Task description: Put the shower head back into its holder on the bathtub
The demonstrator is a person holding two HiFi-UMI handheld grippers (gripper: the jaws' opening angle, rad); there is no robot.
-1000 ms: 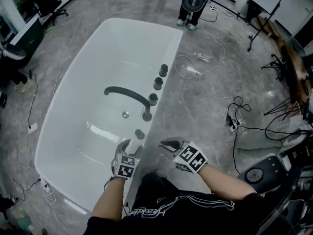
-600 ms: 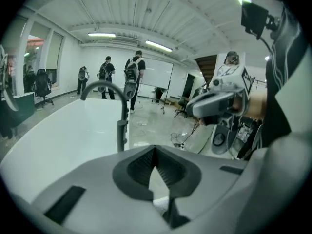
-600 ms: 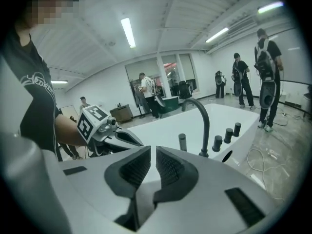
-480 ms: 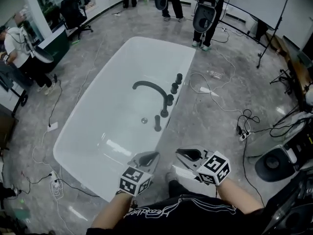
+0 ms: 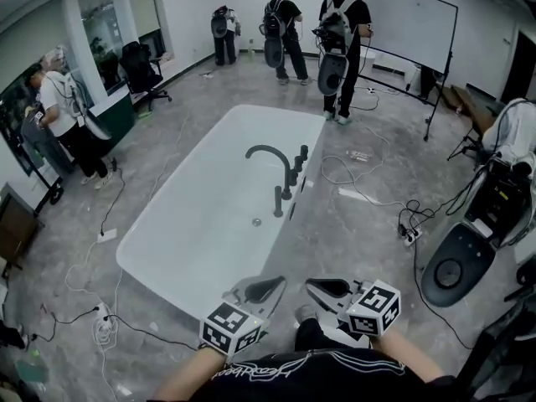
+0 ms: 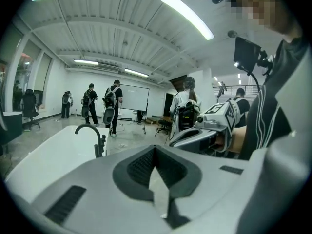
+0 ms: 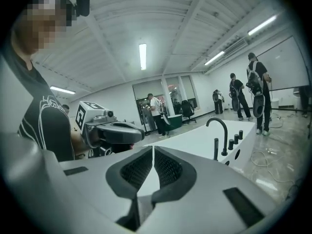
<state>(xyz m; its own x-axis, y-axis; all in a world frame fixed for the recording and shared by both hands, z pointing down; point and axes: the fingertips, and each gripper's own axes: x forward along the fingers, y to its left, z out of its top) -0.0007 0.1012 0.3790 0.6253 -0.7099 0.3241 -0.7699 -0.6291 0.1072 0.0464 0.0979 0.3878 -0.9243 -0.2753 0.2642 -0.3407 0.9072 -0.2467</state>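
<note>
The left gripper (image 6: 155,151), pale grey moulded plastic with dark ribbed pads, has its jaws fully together and carries nothing. The right gripper (image 7: 152,152), of the same build, is closing. Only a thin slit is left between its pads, and nothing lies in that slit. Both are held level near the person's body, well apart from the tub, each bearing its black-and-white marker cube.

Beyond them stands the long white glossy bathtub (image 5: 197,224), smooth and rounded at its corners. Along its right edge runs a row of matte dark metal fittings: a slim upright shower head (image 5: 278,201) nearest the person, then the tall arched faucet (image 5: 270,152), then short cylindrical knobs (image 5: 299,159) toward the far corner. The shower head seems to stand in its holder on that edge, so the task looks finished, though the seat itself is too small to make out.

The main risk I judge is a shallow seating. A slim handle resting loosely on a slick enamel edge could tip into the basin, and its hose is not visible to check for tension. Loose cables (image 5: 356,174) curl over the grey marbled floor (image 5: 368,241) beside the tub's right edge, and a backward step could snag one.
</note>
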